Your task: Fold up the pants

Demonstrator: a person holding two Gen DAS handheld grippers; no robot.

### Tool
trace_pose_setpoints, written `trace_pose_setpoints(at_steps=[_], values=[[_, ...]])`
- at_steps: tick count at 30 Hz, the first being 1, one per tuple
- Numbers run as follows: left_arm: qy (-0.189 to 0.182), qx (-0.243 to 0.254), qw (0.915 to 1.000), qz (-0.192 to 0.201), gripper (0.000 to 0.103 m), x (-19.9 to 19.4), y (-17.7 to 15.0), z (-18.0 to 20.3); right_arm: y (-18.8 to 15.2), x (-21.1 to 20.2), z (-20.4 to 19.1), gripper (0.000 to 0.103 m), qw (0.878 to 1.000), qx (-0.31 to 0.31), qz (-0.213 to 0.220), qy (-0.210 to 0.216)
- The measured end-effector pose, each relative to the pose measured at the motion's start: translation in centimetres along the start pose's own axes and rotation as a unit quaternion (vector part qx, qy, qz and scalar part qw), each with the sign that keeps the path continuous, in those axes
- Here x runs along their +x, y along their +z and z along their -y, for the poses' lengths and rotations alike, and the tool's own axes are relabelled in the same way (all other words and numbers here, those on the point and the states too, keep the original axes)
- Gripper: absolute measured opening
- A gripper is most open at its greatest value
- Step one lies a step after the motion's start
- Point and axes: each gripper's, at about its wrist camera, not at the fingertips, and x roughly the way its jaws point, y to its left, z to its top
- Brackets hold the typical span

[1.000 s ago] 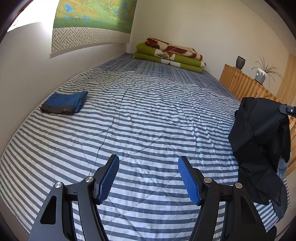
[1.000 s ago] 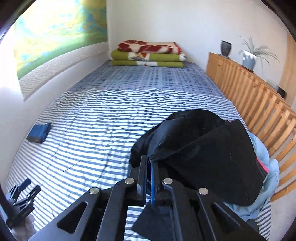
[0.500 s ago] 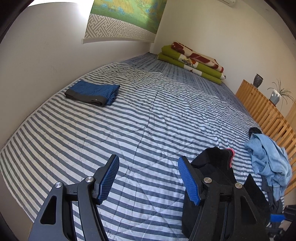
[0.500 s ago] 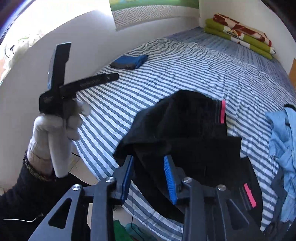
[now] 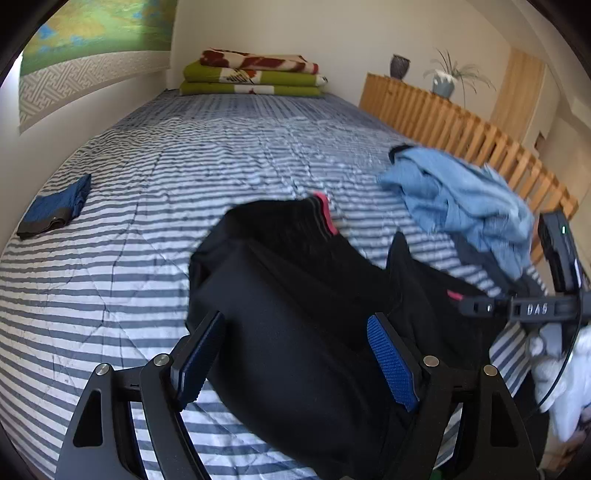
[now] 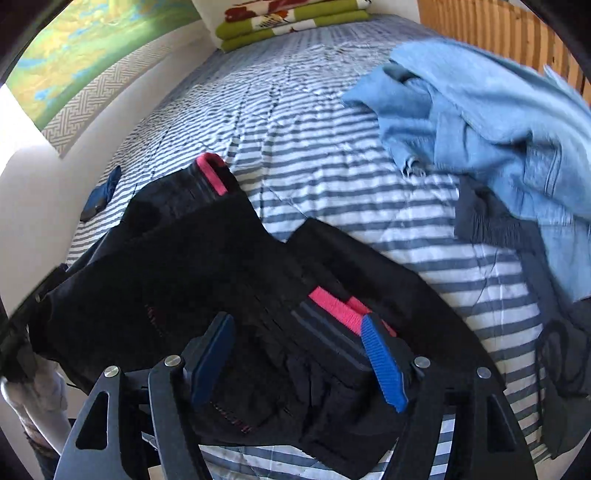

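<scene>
Nearest to me, my left gripper (image 5: 295, 365) has its jaws spread wide with nothing pinched between them, the blue pads (image 5: 392, 363) standing over the black pants (image 5: 295, 295). My right gripper (image 6: 299, 360) is spread just as wide and holds nothing; its fingers hang above the pink-edged waistband (image 6: 332, 304), though I cannot tell whether the pads touch the cloth. The pants lie crumpled on the striped bedspread (image 5: 147, 192) near its close edge, filling the 6 o'clock half of both views, with a second pink-trimmed edge (image 6: 210, 173) pointing toward 11 o'clock in the right wrist view. In the left wrist view my other gripper shows at 3 o'clock as a black bar, beside something white I cannot make out. Beyond the pants, toward 2 o'clock, a heap of light blue clothes (image 5: 461, 195) sits on darker garments (image 6: 491, 218), near the pants; whether they touch, I cannot tell. At 9 o'clock, well apart, a small folded blue garment (image 5: 51, 212) rests by the wall. Farther off, at 12 o'clock, folded green and red blankets (image 5: 251, 75) are stacked at the head of the bed. A wooden slatted rail (image 5: 443, 118) runs along the 2 o'clock side; on top of it stand a dark vase (image 5: 398, 65) and a pale pot holding a thin-leaved plant (image 5: 443, 79). A green map-like hanging (image 5: 92, 33) covers the wall at 10 o'clock.
</scene>
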Motion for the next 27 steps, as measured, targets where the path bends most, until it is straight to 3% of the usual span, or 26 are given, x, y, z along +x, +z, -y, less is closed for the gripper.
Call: trace_pose_setpoints(at_steps=[5,11,14,18,21,27], values=[[0.034,0.029,0.9982,-0.040,0.082,2.6,-5.2,2.2,-2.2,0.9,1.4,0.068,1.000,0.009,0.002,0.026],[0.021,-0.008,0.9981,-0.057,0.082,0.3,-6.3,0.3,-4.9,0.2,0.9,0.068,0.998,-0.065,-0.008,0.023],[0.046,0.000,0.9982,-0.039,0.082,-2.4,-4.4,-0.7,-5.7,-0.9,2.5,0.068,0.998,-0.049,-0.004,0.030],[0.080,0.014,0.9966,-0.017,0.082,-3.6,0.7,-1.5,-5.7,-2.6,5.6,0.068,0.999,0.003,0.020,0.043],[0.076,0.024,0.9959,-0.044,0.082,-1.1,4.8,-1.8,-5.4,-3.1,7.0,0.068,0.997,0.028,0.026,0.066],[0.108,0.045,0.9883,-0.098,0.082,6.5,9.9,-1.5,-4.5,-1.4,7.5,0.068,0.996,0.050,0.019,0.075]])
